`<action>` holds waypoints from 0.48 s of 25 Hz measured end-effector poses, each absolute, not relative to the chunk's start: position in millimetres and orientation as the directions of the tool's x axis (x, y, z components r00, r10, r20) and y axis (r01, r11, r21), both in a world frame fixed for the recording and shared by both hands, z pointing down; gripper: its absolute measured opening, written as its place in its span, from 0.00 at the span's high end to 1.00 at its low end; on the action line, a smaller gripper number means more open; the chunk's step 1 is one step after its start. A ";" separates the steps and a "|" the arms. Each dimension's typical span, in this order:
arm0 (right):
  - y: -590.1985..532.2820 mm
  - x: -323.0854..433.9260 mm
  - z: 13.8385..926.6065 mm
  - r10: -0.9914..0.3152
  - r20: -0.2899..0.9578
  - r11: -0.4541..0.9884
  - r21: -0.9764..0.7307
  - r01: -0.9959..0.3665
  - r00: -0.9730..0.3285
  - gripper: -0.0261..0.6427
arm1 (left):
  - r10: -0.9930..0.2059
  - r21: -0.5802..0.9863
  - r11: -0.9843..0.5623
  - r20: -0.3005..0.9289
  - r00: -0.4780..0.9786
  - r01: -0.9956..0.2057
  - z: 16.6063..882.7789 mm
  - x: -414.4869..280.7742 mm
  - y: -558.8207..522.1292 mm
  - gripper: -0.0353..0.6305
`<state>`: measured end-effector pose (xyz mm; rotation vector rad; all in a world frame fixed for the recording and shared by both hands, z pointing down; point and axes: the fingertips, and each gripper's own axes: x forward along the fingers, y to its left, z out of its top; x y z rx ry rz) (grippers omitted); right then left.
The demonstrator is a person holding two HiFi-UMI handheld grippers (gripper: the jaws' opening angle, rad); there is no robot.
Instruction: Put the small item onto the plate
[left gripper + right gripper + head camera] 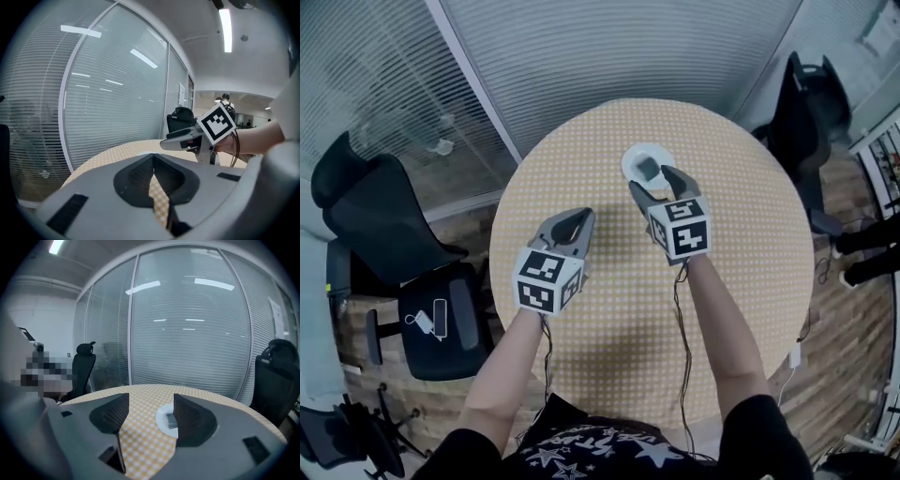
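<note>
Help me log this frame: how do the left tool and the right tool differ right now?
The left tool has its jaws closed together; the right tool has its jaws wide apart. The left tool sits over bare table, nearer the person; the right tool reaches farther out, up to the white plate where the small item lies. Both are grey, carry a marker cube, and hold nothing.

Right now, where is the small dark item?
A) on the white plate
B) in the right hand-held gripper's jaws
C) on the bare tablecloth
A: the small dark item lies on the white plate, with the right hand-held gripper open and empty near it.
</note>
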<state>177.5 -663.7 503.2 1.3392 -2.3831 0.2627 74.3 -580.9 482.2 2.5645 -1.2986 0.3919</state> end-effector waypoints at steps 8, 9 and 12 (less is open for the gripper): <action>-573.4 160.3 448.0 -0.801 0.356 0.505 -0.029 -0.863 -0.481 0.52 | -0.730 0.112 -0.628 0.255 0.634 -0.770 444.9 65.9 -513.8 0.94; -562.2 159.0 441.8 -0.804 0.351 0.502 -0.030 -0.864 -0.479 0.52 | -0.729 0.112 -0.633 0.247 0.639 -0.766 440.0 63.9 -506.1 0.94; -533.4 154.4 424.1 -0.819 0.331 0.488 -0.026 -0.873 -0.468 0.52 | -0.724 0.113 -0.646 0.225 0.653 -0.755 428.1 57.0 -487.8 0.94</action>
